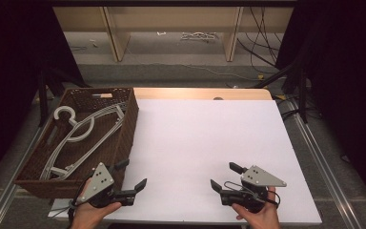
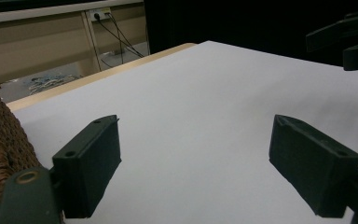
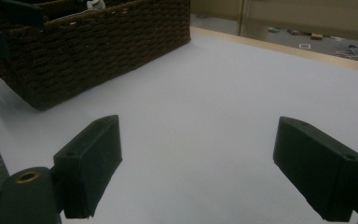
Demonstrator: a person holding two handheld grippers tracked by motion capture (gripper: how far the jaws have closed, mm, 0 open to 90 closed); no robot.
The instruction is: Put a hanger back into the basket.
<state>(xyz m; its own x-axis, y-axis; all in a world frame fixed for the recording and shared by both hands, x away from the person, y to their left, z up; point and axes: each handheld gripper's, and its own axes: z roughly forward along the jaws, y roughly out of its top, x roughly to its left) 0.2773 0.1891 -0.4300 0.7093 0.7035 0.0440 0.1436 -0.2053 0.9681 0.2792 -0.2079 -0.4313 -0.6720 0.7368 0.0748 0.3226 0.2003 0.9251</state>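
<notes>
Start of the work: left tool (image 1: 132,174) and right tool (image 1: 223,175), both open and empty, rest at the worktop's (image 1: 209,143) near edge. Next, likely, the left tool reaches into the wicker basket (image 1: 128,121) at the left edge for a white hanger (image 1: 78,131).

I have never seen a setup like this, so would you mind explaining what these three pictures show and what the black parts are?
There is no robot here: a person holds a hand-operated gripper in each hand. The high view looks down on the table, with the left gripper and the right gripper near its front edge. The other two pictures come from cameras riding on the grippers, each looking out between its own two black jaws. Both pairs of jaws stand wide apart and hold nothing. On the table's left side sits a brown wicker basket with white clothes hangers lying in it. The rest of the white surface is bare.
</notes>
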